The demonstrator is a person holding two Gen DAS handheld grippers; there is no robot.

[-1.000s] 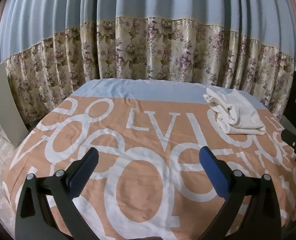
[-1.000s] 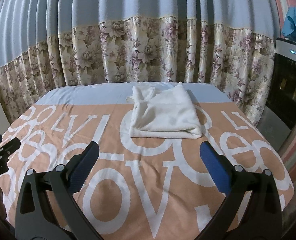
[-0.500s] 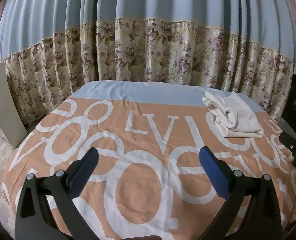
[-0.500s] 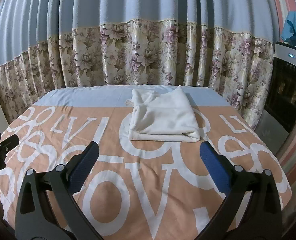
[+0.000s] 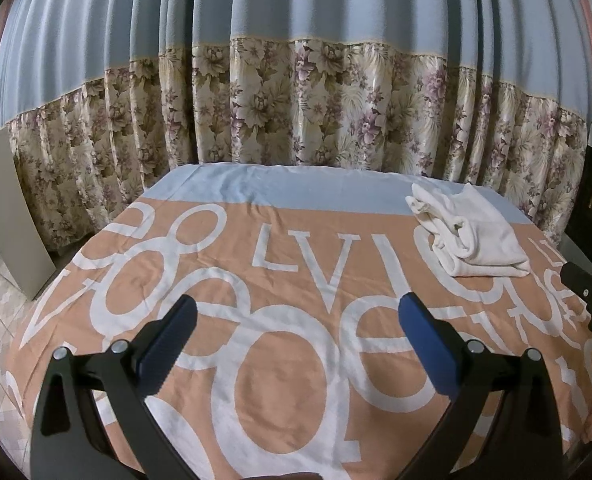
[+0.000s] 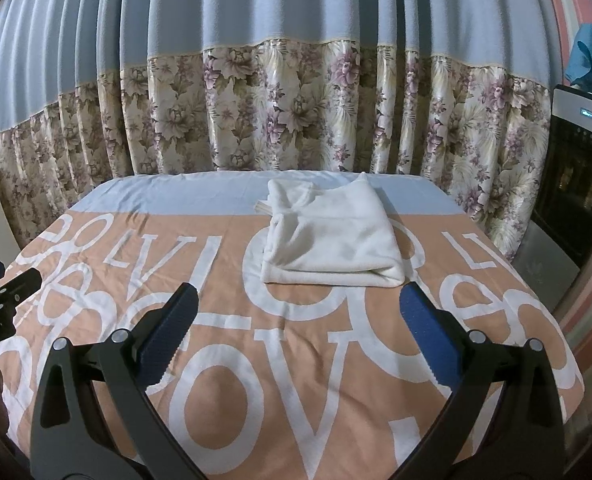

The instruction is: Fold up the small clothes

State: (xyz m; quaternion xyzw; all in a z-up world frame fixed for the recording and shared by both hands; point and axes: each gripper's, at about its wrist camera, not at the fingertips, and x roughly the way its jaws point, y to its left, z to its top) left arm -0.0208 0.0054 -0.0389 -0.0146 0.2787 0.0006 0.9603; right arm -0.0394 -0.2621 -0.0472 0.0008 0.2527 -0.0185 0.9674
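Observation:
A folded white garment [image 6: 330,238] lies on the far part of the table, on the orange cloth with white letters [image 6: 296,360]. In the left wrist view the garment [image 5: 472,236] sits at the far right. My right gripper [image 6: 298,312] is open and empty, held back from the garment's near edge. My left gripper [image 5: 296,320] is open and empty over the middle of the cloth [image 5: 280,380], well left of the garment. Each gripper shows at the edge of the other's view.
A blue and floral curtain [image 6: 296,100] hangs close behind the table. A dark appliance [image 6: 576,184] stands at the right. A pale board [image 5: 8,216] leans at the left over tiled floor.
Both grippers have drawn back and up from the table a little, so the garment looks smaller and farther. Both stay open. The garment has not moved.

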